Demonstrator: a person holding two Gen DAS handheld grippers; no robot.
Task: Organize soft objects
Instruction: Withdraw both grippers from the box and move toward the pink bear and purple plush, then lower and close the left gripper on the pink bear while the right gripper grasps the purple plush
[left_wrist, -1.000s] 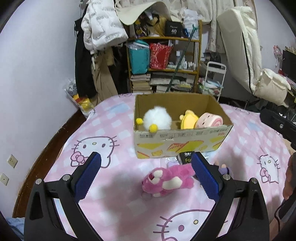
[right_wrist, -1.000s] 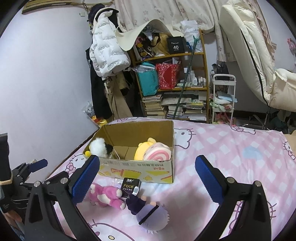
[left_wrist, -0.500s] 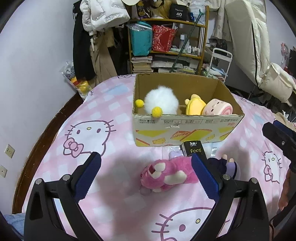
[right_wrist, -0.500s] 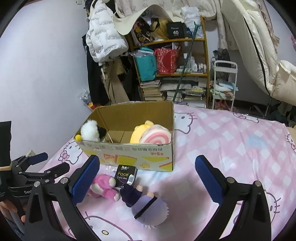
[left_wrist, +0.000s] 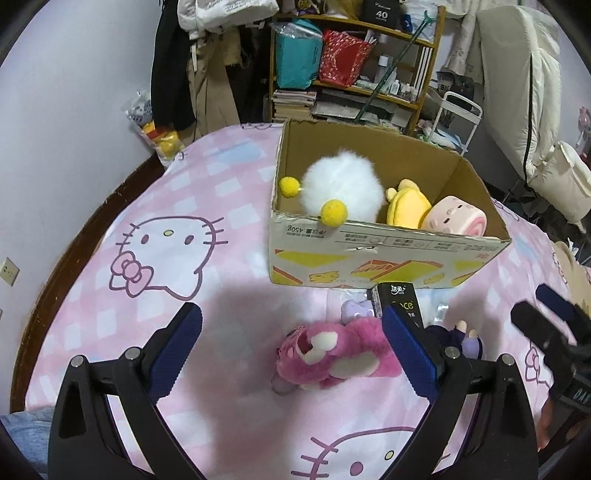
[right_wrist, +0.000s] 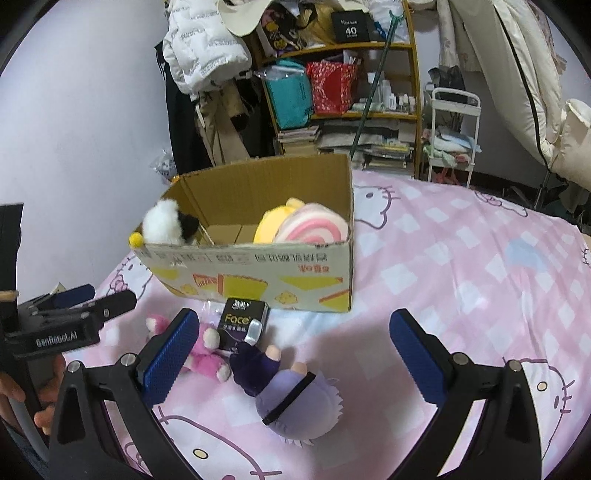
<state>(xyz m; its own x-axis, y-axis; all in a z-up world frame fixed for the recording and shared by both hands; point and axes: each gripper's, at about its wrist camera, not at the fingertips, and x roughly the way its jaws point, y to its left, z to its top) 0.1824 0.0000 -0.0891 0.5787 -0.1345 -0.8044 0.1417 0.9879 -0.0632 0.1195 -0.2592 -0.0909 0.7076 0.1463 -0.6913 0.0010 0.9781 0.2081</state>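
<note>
A cardboard box (left_wrist: 373, 260) (right_wrist: 258, 280) sits on the pink Hello Kitty bedspread (left_wrist: 170, 240). It holds a white fluffy plush (left_wrist: 341, 186), a yellow plush (left_wrist: 406, 206) and a pink swirl-roll plush (left_wrist: 456, 221). In front of the box lie a pink bear plush (left_wrist: 332, 352) (right_wrist: 207, 354), a black tissue pack (left_wrist: 400, 301) (right_wrist: 242, 321) and a purple-haired doll (right_wrist: 291, 391). My left gripper (left_wrist: 291, 354) is open just above the pink bear. My right gripper (right_wrist: 291, 358) is open above the purple doll.
A cluttered shelf (right_wrist: 340, 88), hanging coats (left_wrist: 207, 74) and a white cart (right_wrist: 454, 129) stand beyond the bed. A wooden bed edge (left_wrist: 74, 251) runs along the left by the wall.
Both grippers have moved forward and down toward the toys in front of the box. Their jaws stay open. The toys have not moved.
</note>
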